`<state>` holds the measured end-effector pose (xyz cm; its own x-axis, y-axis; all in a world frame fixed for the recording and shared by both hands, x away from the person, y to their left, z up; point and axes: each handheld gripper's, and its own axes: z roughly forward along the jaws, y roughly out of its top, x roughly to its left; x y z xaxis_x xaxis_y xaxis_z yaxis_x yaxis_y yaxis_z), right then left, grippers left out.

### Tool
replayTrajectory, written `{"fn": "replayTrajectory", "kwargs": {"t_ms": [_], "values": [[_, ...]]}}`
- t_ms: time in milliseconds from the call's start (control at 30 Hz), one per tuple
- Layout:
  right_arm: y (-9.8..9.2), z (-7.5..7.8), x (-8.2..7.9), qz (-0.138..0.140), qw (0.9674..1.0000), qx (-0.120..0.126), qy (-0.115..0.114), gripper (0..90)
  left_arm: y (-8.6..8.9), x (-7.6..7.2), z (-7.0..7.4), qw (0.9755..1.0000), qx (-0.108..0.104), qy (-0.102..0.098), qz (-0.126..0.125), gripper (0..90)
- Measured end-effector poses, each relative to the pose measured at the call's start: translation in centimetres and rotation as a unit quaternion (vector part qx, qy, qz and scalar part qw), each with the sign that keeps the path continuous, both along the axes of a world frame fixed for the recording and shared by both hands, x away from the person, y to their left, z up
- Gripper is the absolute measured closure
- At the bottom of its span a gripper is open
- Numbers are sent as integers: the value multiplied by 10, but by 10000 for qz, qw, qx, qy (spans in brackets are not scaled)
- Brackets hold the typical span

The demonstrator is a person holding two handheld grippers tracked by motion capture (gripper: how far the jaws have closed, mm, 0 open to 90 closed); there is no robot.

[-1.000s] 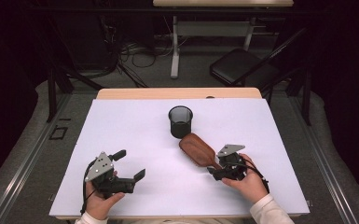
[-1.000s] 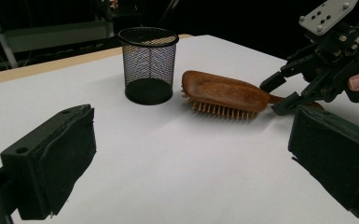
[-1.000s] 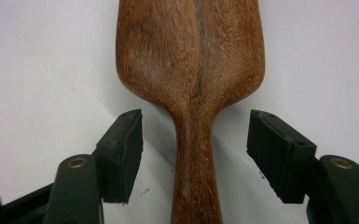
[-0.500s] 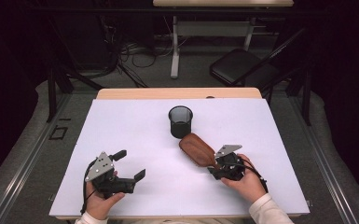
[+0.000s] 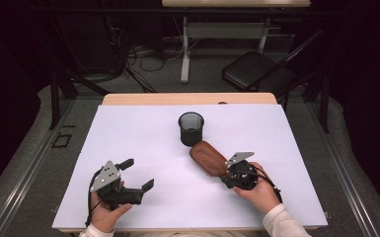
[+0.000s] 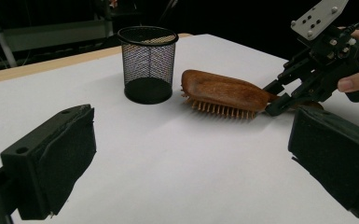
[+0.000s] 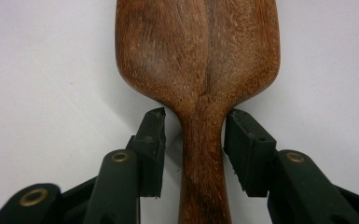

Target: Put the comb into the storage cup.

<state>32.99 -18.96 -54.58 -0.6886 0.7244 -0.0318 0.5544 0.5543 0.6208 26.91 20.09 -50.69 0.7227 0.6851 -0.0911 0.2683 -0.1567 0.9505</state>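
— High view first: how much room is there around the work?

— Plenty. The white table (image 5: 143, 128) is bare to the left and along its near edge. The wooden hairbrush (image 5: 208, 157) lies right of centre, just beside the black mesh cup (image 5: 191, 128), well clear of every edge.

— How does the brush look?

— Dark reddish wood, grained, bristles down, handle toward the person. I can read no writing on it.

— And the claws?

— The right gripper (image 7: 193, 140) has just been closing; its jaws straddle the handle's neck, the right pad seemingly touching and a slight gap on the left. The left gripper (image 5: 139, 174) hangs wide open, holding nothing.
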Motion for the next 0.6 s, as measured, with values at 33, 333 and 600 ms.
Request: {"fn": "replayTrajectory", "kwargs": {"t_ms": [33, 333, 600], "values": [[0, 0, 0, -6, 10000, 1, 1, 591, 0, 0, 0, 10000, 4, 3, -2, 8], [1, -2, 2, -24, 9999, -124, 9, 615, 0, 0, 0, 10000, 10, 8, 4, 8], [1, -1, 3, -30, 9999, -122, 13, 640, 0, 0, 0, 10000, 27, 18, 20, 8]]}}
